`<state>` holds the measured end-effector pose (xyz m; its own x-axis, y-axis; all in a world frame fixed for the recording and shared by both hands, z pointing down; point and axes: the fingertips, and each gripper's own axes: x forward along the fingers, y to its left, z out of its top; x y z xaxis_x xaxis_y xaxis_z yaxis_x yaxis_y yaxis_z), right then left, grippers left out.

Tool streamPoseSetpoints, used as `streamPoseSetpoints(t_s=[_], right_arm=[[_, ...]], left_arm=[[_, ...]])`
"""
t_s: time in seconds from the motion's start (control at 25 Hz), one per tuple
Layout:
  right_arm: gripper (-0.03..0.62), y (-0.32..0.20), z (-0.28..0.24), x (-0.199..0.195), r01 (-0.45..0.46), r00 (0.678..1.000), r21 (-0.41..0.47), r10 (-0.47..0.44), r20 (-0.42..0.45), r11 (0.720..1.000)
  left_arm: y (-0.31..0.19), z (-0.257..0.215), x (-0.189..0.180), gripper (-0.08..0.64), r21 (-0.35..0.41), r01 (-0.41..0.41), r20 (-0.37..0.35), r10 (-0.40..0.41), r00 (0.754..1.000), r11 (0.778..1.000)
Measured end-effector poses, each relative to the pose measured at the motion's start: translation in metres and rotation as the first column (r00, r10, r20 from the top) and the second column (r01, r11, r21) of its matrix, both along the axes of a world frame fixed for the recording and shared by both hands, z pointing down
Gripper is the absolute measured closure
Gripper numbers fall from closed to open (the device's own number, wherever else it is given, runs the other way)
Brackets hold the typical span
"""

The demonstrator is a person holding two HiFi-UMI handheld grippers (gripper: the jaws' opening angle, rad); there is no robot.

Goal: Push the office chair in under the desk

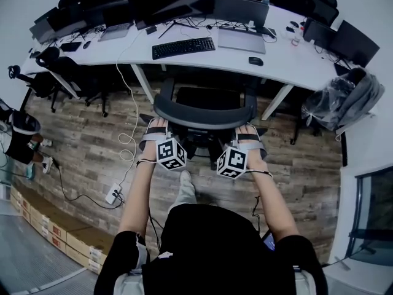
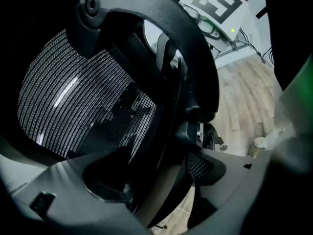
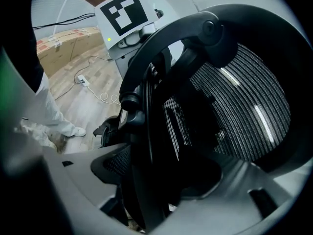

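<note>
The black office chair [image 1: 202, 114] stands in front of the white desk [image 1: 288, 57], its seat partly under the desk edge and its curved backrest top towards me. My left gripper [image 1: 156, 126] holds the backrest's left end and my right gripper [image 1: 249, 131] holds its right end. In the left gripper view the grey jaws of the left gripper [image 2: 156, 180] straddle the black frame beside the mesh back [image 2: 73, 102]. In the right gripper view the right gripper [image 3: 166, 180] clasps the frame the same way, next to the mesh [image 3: 244, 106].
A keyboard [image 1: 183, 47], laptop [image 1: 241, 40], mouse [image 1: 255, 61] and monitors sit on the desk. Another chair [image 1: 67, 72] stands to the left, a grey bag [image 1: 344, 100] to the right. A power strip [image 1: 113, 193] with cables and cardboard boxes [image 1: 55, 232] lie on the wooden floor.
</note>
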<state>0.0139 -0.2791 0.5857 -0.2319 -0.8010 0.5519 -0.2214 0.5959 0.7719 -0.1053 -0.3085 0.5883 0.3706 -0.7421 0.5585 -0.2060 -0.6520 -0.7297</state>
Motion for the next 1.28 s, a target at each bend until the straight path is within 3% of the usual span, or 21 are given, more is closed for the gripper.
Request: streamPoseSetpoints(t_s=[0.64, 0.84, 1.28], right_arm=[[0.279, -0.079, 0.003, 0.012, -0.034, 0.999, 0.001, 0.034, -0.011, 0.999], [0.279, -0.103, 0.002, 0.011, -0.031, 0.999, 0.031, 0.031, 0.005, 0.999], [0.279, -0.153, 0.004, 0.018, -0.098, 0.995, 0.005, 0.098, -0.021, 0.995]], left_arm=[[-0.079, 0.001, 0.012, 0.183, -0.029, -0.015, 0.012, 0.015, 1.0, 0.999], [-0.102, -0.001, 0.01, 0.183, -0.034, -0.035, -0.001, 0.035, 0.999, 0.999], [-0.151, -0.002, 0.017, 0.192, -0.037, -0.094, -0.021, 0.093, 0.995, 0.995]])
